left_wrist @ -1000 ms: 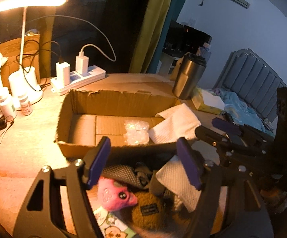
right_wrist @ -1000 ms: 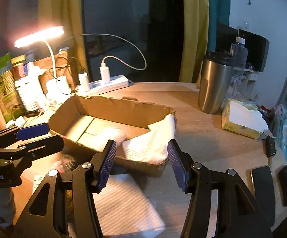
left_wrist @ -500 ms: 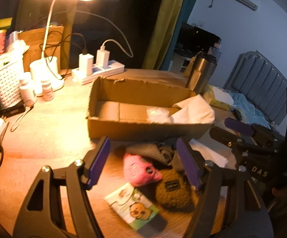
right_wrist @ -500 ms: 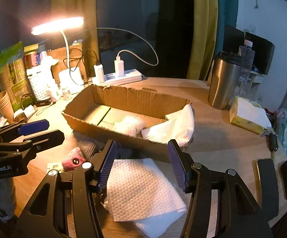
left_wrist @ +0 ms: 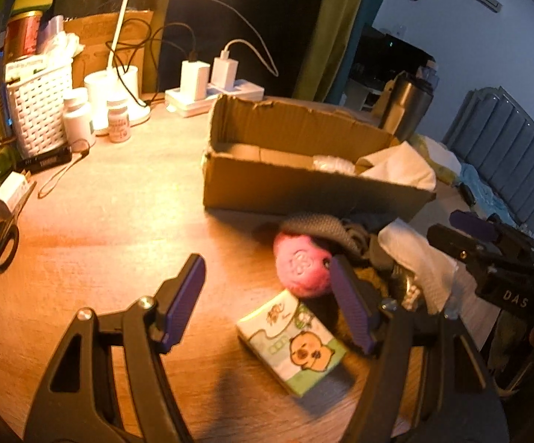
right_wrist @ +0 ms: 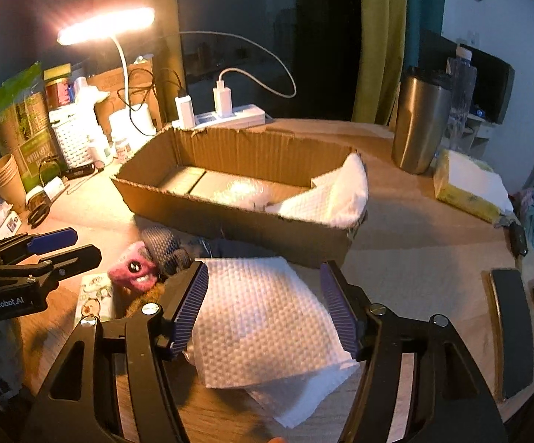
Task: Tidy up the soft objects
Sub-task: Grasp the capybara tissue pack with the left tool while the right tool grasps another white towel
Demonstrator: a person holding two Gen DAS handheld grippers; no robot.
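A shallow cardboard box (left_wrist: 303,188) (right_wrist: 237,221) sits mid-table and holds a white cloth (right_wrist: 333,195) and a clear bubble-wrap piece (right_wrist: 241,192). In front of it lies a pile: a pink plush toy (left_wrist: 302,265) (right_wrist: 134,267), a grey knitted item (left_wrist: 322,227) (right_wrist: 163,245), a brown fuzzy item (right_wrist: 145,297), a tissue pack (left_wrist: 292,339) and a white textured cloth (right_wrist: 263,317). My left gripper (left_wrist: 267,302) is open and empty, just before the tissue pack. My right gripper (right_wrist: 263,306) is open and empty above the white cloth.
A lit desk lamp (right_wrist: 108,29), power strip (left_wrist: 215,96), white basket (left_wrist: 40,103), pill bottles (left_wrist: 78,118) and scissors (left_wrist: 1,236) stand at the left. A steel tumbler (right_wrist: 420,122), a yellow tissue box (right_wrist: 466,184) and dark phones (right_wrist: 510,328) are at the right.
Both grippers have pulled back from the box toward the table's near side. The left one has also swung left, bringing the tissue pack and pink toy into fuller view. Both stay open.
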